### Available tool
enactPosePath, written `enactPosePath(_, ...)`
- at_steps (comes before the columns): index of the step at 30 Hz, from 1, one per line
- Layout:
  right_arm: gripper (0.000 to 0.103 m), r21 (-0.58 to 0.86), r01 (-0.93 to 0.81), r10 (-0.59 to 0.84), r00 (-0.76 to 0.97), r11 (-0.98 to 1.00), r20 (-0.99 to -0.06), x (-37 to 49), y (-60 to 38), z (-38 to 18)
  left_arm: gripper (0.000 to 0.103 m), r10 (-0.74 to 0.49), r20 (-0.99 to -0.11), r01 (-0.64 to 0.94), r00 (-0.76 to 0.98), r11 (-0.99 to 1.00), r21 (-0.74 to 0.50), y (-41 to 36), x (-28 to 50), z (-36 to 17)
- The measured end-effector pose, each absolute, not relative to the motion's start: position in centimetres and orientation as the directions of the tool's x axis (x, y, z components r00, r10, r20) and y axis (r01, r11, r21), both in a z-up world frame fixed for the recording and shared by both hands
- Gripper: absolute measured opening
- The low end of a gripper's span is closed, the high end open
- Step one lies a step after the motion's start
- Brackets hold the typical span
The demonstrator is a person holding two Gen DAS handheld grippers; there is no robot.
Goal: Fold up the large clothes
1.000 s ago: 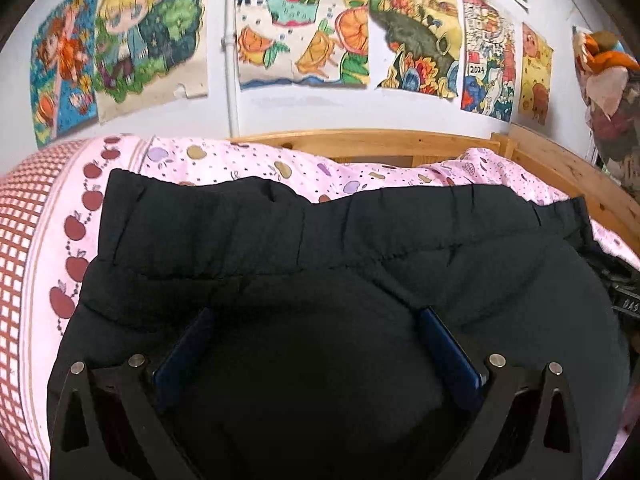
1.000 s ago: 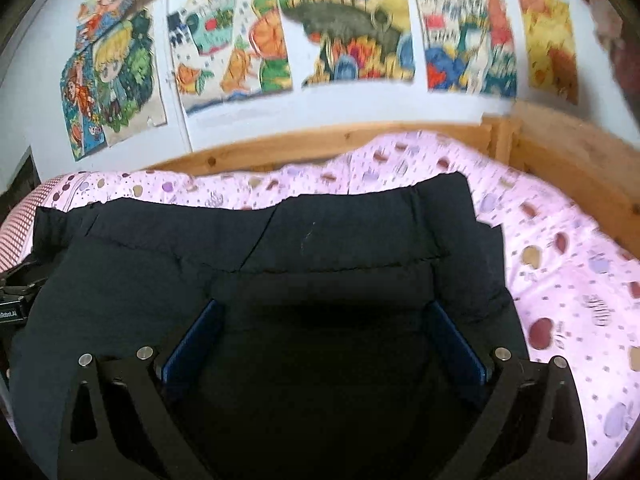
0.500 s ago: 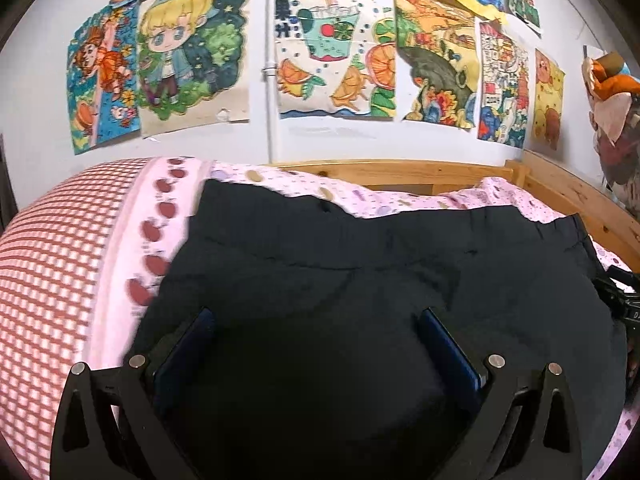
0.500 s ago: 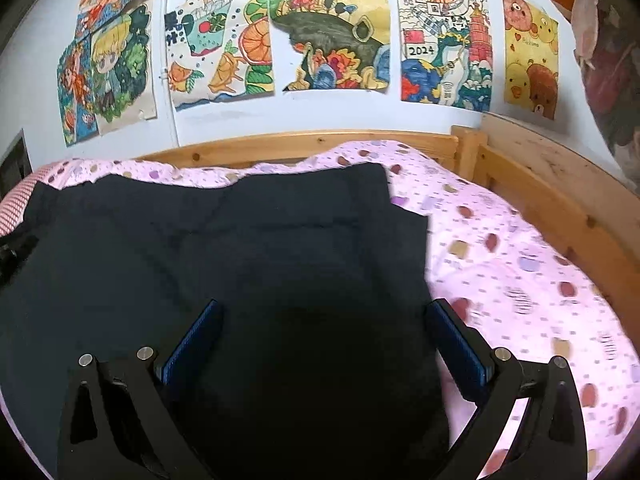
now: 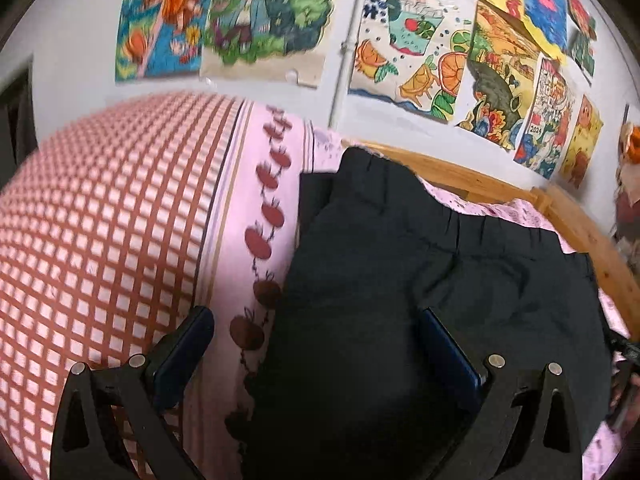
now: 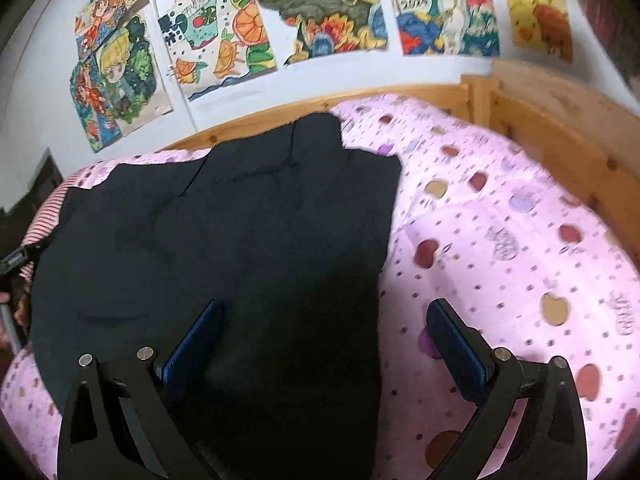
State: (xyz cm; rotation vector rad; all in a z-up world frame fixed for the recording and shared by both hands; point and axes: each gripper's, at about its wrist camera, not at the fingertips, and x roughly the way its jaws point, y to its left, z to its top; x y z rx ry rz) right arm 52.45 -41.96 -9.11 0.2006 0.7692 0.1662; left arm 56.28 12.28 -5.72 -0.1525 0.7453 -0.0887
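Note:
A large black garment [image 5: 420, 280] lies spread flat on the pink bedsheet [image 6: 500, 220]; it also shows in the right wrist view [image 6: 240, 232]. Its gathered waistband [image 5: 460, 220] faces the wall. My left gripper [image 5: 316, 328] is open and empty, straddling the garment's left edge, one finger over the sheet and one over the black cloth. My right gripper [image 6: 324, 320] is open and empty, straddling the garment's right edge the same way.
A red-and-white checked pillow or cover [image 5: 100, 240] lies left of the garment. A wooden bed frame [image 6: 560, 128] runs along the back and right. Colourful posters [image 6: 320, 12] cover the white wall behind the bed.
Both grippers have moved outward, the left one leftward and the right one rightward, from over the middle of the garment to its side edges. Both stayed open.

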Motion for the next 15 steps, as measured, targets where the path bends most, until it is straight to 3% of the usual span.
enactPosePath(6, 0.102, 0.306, -0.063, 0.269, 0.661, 0.95, -0.7, 53.7, -42.3, -11.5, 0.103, -0.245, -0.715, 0.079, 0.655, 0.963, -0.257, 12.7, 57.0, -8.2)
enactPosePath(15, 0.102, 0.361, -0.076, 0.312, 0.685, 0.93, -0.659, 53.2, -42.6, -12.7, 0.103, -0.276, -0.714, 0.103, 0.643, 0.955, -0.276, 12.0, 57.0, -8.9)
